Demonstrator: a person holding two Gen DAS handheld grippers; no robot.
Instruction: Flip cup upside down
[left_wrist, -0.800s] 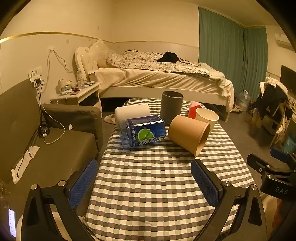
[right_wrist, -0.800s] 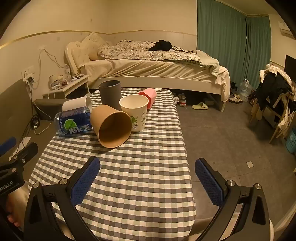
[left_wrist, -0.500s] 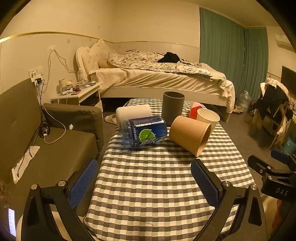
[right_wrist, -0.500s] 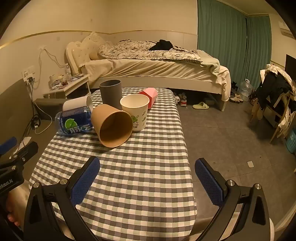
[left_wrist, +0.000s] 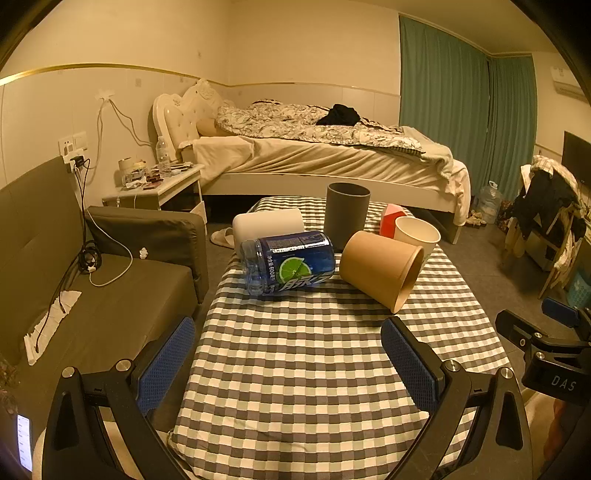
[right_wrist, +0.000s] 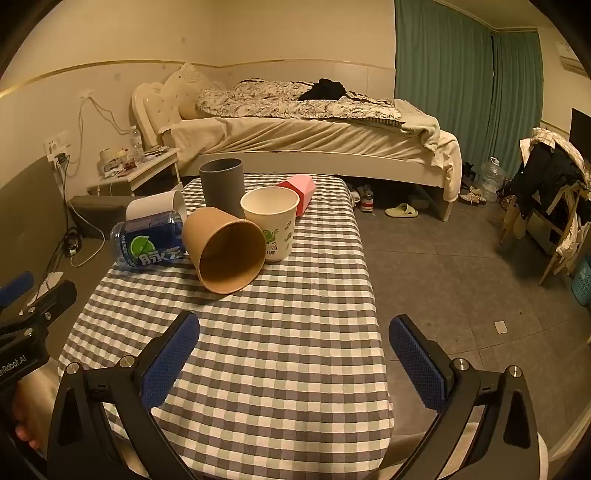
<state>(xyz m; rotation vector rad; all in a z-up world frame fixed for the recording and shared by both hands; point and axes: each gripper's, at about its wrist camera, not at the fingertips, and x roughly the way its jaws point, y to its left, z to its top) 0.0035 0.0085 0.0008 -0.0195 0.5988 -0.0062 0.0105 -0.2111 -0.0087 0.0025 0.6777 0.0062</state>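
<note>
Barely anything shifting – both views edging fwd a touch. Left gripper (left_wrist: 287, 360) & right gripper (right_wrist: 294, 350) hovering over table (right_wrist: 295, 369), jaws wide, holding nothing. Brown cup (right_wrist: 225, 251) lying on its side – touching bottle (right_wrist: 147, 243) & white cup (right_wrist: 273, 223).

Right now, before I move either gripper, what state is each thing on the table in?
brown paper cup: on its side, mouth toward the camera
white paper cup: upright, mouth up
grey cup: upright, mouth up
white cylinder: on its side
blue bottle: on its side
pink box: lying down
left gripper: open, empty
right gripper: open, empty
</note>
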